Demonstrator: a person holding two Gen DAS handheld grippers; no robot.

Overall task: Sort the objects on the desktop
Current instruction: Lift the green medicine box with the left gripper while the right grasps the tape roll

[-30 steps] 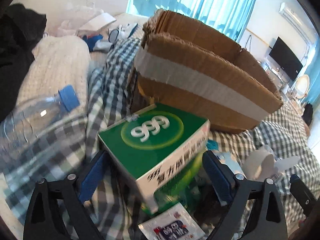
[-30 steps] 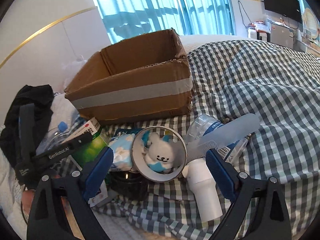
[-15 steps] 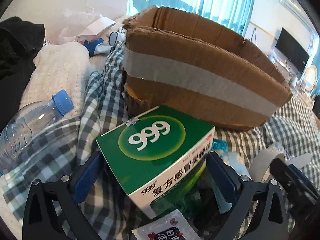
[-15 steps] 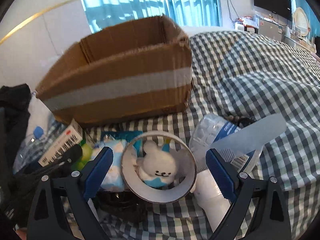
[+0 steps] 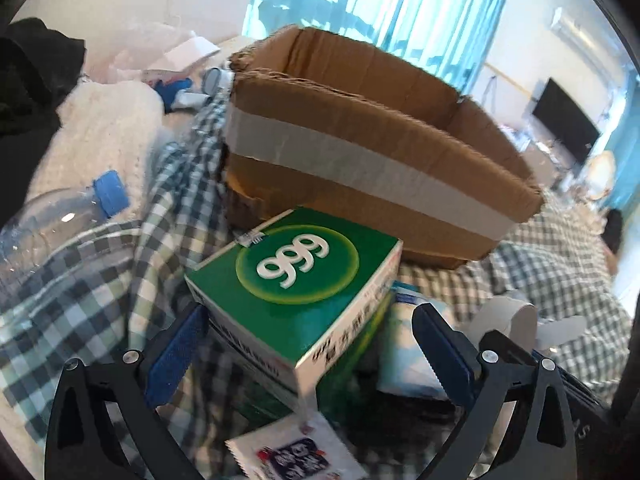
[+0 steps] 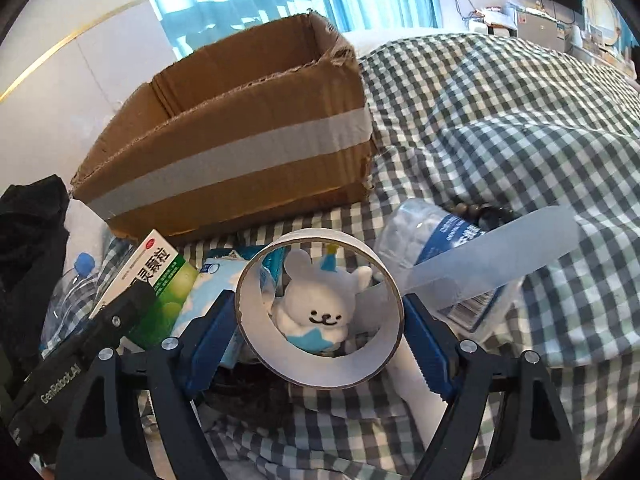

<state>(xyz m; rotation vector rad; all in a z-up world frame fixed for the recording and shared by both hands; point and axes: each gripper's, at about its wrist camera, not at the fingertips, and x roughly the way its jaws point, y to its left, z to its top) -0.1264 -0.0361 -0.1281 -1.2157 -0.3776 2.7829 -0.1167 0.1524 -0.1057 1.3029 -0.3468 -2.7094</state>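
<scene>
Tape roll (image 6: 319,364) white, upright (ring facing camera).

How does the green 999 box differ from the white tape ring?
The green rectangular cardboard 999 medicine box is solid and flat-sided; the white round tape ring is hollow, showing a white plush bunny through it. The box sits between wide-open left tongs; the right tongs grip the ring. Both lie before the brown cardboard carton.

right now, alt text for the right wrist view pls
The right hand-held gripper brackets a white tape roll, a plush bunny visible through it. Behind, an open cardboard box sits on a checked blanket.
</scene>
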